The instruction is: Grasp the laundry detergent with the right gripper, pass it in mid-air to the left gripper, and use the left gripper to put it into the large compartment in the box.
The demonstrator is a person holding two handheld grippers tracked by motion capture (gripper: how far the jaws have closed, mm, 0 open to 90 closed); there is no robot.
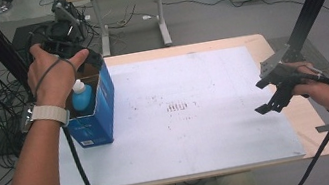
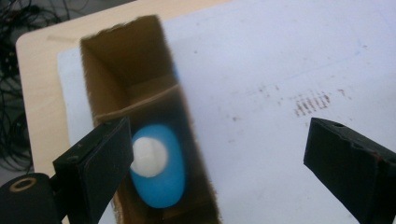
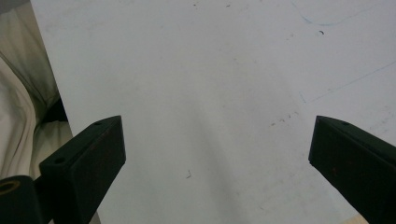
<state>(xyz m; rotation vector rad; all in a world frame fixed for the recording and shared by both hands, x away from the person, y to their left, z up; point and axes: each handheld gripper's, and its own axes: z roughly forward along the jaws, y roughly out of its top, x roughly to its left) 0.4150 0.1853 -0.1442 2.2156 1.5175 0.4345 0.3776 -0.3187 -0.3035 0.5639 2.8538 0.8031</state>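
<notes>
So your left claw (image 2: 215,154) is hanging right over the open top of the blue box (image 1: 97,109), which stands at the left side of the high view, on the left edge of the white board (image 1: 197,117) that covers the tabletop (image 1: 270,42). The box stands upright, long axis vertical, open mouth facing up, and in the left gripper view you're looking straight down its brown cardboard shaft. Sitting inside is the blue bottle (image 2: 159,172) with its white cap (image 2: 148,156); it's upright too, cap pointing up toward the camera, long axis running along the box's own. In that view the bottle sits low and left of centre, partly tucked behind your left-side jaw. That claw is spread wide, one jaw over the box, the other out over bare board, and it's got hold of nothing. In the high view your left hand (image 1: 51,76) sits at the upper left, just above the box's far end, watch strap on the wrist. Your right claw (image 1: 274,92) is way over at the right side of the high view, well apart from the box, near the board's right edge. Its jaws are also wide apart with nothing between them, just scuffed white board below.
</notes>
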